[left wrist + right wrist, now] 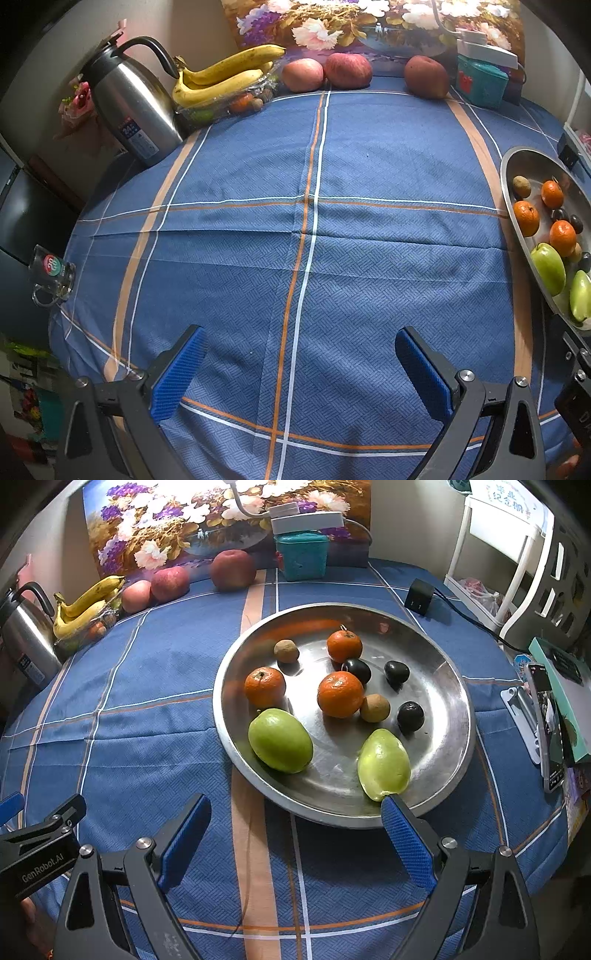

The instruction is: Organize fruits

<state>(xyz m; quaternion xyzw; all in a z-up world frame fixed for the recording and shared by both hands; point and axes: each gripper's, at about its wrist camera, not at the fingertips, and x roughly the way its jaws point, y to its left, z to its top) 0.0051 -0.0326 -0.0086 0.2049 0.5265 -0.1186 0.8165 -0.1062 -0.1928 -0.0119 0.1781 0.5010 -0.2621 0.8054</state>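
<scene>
A round metal plate (443, 664) sits on the blue checked tablecloth. It holds three tangerines (340, 694), two green fruits (280, 740), two small brown fruits (375, 708) and three dark plums (410, 716). The plate also shows at the right edge of the left wrist view (517, 162). My right gripper (295, 812) is open and empty just before the plate's near rim. My left gripper (299, 343) is open and empty over bare cloth. Bananas (221, 79) and three red apples (347, 70) lie at the table's far edge.
A steel thermos jug (129, 107) stands at the far left. A glass mug (51, 275) sits at the left table edge. A teal box (303, 555) and a black charger (419, 596) lie behind the plate. A phone on a stand (546, 716) is at the right.
</scene>
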